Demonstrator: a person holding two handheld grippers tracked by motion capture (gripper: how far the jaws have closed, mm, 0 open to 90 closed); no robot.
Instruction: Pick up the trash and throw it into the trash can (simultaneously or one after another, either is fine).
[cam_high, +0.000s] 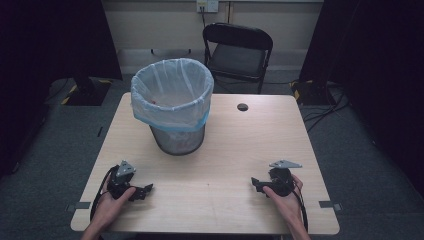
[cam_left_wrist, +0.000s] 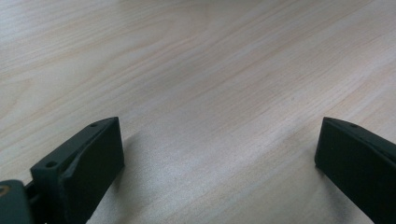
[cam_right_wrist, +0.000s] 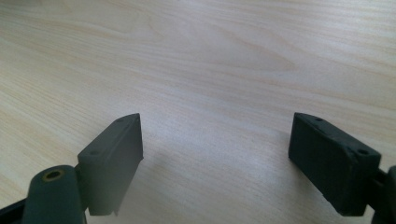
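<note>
Resting low on the near edge of the table (cam_high: 235, 145): left gripper (cam_high: 145, 190) at near left, right gripper (cam_high: 255, 183) at near right, well apart, tips pointing inward at each other. Both empty. Left gripper view: jaws spread wide, bare wood grain between them (cam_left_wrist: 219, 140). Right gripper view: same, jaws wide apart over bare wood (cam_right_wrist: 215, 140). Jaw tips sit just above or on the surface; can't tell which.

Hard to read: forearms cut off at the bottom of the high view, each hand wraps its gripper body so most of the mechanism is hidden. Cables trail back toward the near edge. Grey plate (cam_high: 285, 164) on top of the right gripper is clear; the left one is tilted.

Surface: light wood top, rounded corners, cable hole (cam_high: 242, 107) at far right of centre. Grey carpet floor around it, dark curtains left and right, black folding chair (cam_high: 236, 52) behind the far edge, wall socket above it.

Container: mesh wastebasket (cam_high: 172, 105) at far left of centre, upright, lined with a translucent bag (cam_high: 170, 87) folded over the rim. Small reddish speck inside; too small to identify.
</note>
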